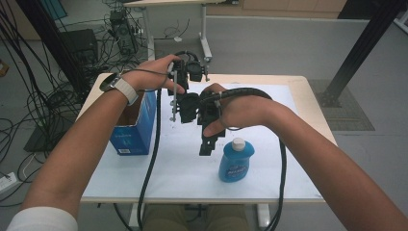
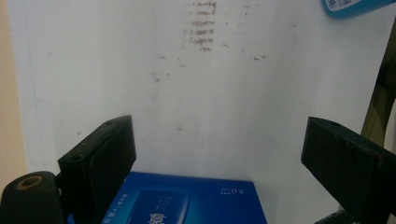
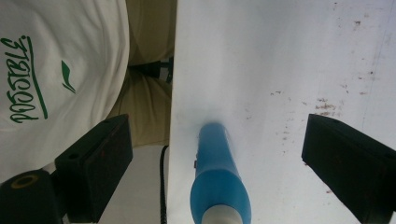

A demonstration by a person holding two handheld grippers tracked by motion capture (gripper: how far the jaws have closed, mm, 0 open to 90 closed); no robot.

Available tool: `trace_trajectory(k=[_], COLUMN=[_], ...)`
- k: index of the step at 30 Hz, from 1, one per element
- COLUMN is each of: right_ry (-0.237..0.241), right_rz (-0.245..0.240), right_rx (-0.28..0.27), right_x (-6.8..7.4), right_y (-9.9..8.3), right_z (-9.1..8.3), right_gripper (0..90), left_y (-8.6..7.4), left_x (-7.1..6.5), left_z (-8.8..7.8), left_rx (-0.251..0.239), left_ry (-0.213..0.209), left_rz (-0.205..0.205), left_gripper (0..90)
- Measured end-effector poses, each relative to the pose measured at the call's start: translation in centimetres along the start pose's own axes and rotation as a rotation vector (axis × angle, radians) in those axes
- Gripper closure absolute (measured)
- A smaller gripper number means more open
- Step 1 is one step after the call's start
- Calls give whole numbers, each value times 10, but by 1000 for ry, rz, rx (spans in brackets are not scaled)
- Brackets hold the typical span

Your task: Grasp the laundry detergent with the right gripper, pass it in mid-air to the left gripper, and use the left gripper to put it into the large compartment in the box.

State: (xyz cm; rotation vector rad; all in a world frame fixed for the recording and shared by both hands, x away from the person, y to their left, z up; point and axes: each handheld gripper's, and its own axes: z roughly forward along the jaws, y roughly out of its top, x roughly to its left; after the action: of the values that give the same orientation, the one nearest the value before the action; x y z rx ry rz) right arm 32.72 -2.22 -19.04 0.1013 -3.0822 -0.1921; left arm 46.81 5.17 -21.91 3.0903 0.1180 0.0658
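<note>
Two grippers are up over one white tabletop (image 1: 288, 144), so going biggest first: the tabletop itself is a pale sheet with a wooden edge showing round it, and there are some faint brownish scuff marks on it in both gripper views. Next down is the blue box (image 1: 133, 130) at the person's left, standing upright with its top flaps open, right under the left forearm; in the left gripper view its printed blue face (image 2: 187, 200) sits low between the fingers but below them, not touched. Then the blue bottle (image 1: 236, 161) with the white cap, standing upright toward the near edge, just right of the middle and well apart from the box. The right gripper (image 1: 208, 144) hangs just above and to the left of that bottle, pointing down; in the right gripper view the bottle (image 3: 217, 182) is seen from over its cap, between the fingers but clear of both, which are spread wide with nothing pinched. The left gripper (image 1: 179, 115) is held higher and farther back, just beside the box's right edge, its fingers (image 2: 105, 158) also spread wide and pinching nothing. Both hands sit close together mid tabletop, cables trailing off the front edge.
</note>
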Motion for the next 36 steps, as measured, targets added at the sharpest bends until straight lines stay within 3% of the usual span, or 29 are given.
trace_trajectory(k=[7, 36], right_ry=[-21, -26], right_rz=[-4, -25], right_rx=[-20, -46], right_x=[1, 4], right_y=[-2, -16], right_z=[-8, -10], right_gripper=[74, 53], left_y=[1, -1], left_x=[0, -2], left_z=[0, 3], left_rx=[1, -10], left_ry=[-1, 7], left_rz=[0, -17], left_gripper=[102, 99])
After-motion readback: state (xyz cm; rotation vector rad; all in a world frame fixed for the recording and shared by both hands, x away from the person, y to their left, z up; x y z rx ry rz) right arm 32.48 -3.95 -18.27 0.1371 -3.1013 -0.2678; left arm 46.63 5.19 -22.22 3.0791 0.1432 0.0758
